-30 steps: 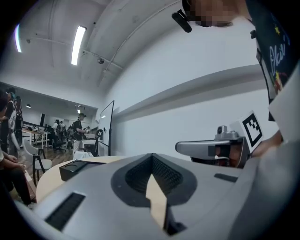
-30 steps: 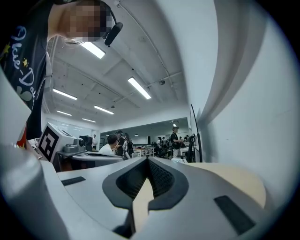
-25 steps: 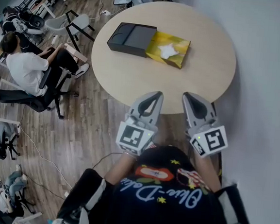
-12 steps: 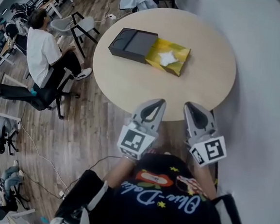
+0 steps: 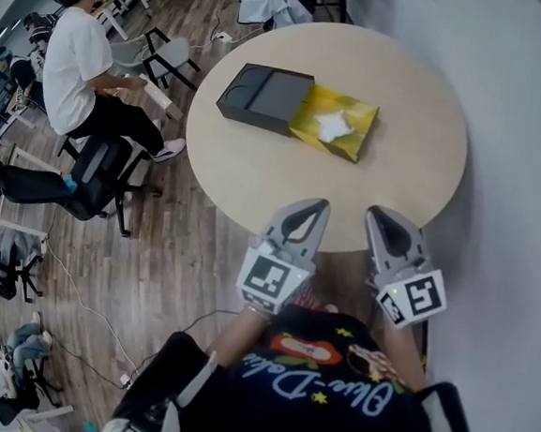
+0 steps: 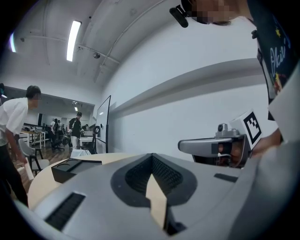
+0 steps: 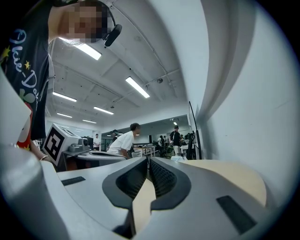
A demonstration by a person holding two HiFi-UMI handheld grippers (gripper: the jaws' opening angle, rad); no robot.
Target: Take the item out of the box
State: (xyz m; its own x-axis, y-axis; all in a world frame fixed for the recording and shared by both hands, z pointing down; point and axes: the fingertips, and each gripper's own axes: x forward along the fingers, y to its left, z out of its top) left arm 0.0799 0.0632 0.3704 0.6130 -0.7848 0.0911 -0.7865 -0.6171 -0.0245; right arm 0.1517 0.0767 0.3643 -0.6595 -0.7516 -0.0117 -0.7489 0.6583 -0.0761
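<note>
Desk (image 5: 255, 176) drawn nearer since earlier frame. Your left hand-held gripper (image 5: 319, 205), right hand-held gripper (image 5: 376, 213): jaws together, empty. Box (image 5: 265, 98) ahead, well apart, long axis crosswise; left nearer.

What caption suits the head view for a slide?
Both shut, left gripper and right gripper near a round table bearing black box, yellow pack.
</note>
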